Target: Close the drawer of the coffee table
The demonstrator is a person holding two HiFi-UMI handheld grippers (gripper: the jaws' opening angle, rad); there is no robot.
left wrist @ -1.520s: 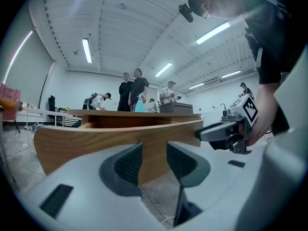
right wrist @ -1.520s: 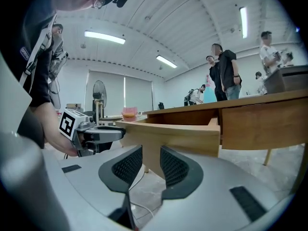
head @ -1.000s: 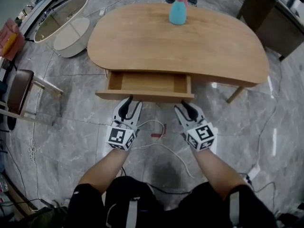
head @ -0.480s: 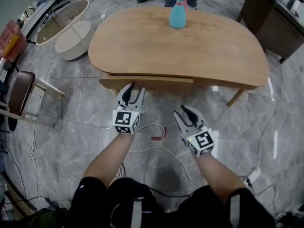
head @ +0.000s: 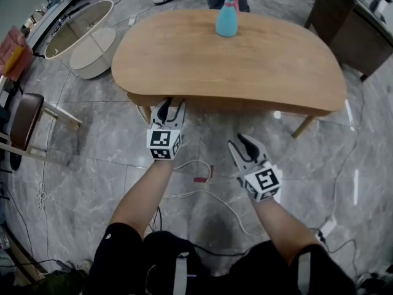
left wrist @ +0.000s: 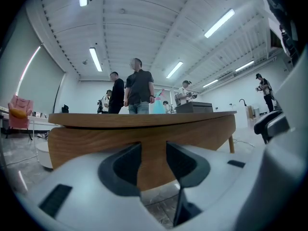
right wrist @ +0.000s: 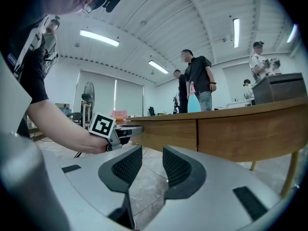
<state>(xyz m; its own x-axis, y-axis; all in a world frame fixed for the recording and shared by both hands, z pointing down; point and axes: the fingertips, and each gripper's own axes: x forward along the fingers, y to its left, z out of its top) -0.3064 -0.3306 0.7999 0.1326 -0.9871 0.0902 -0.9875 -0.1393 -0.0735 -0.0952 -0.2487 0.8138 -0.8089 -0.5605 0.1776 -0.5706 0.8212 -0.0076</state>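
Wooden drawer (head: 202, 101) sits fully in under the oval light-wood tabletop (head: 258, 60). Left tongs (head: 167, 107), partly open and empty, are at its front; right tongs (head: 241, 142), partly open and empty, are held apart from it.

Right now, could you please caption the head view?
Left gripper at the coffee table's shut drawer, right gripper held back.

Matt, smooth wooden coffee table (head: 245, 60); glossy marble-look floor (head: 92, 158) (grey, veined); plastic bottle (head: 227, 18).
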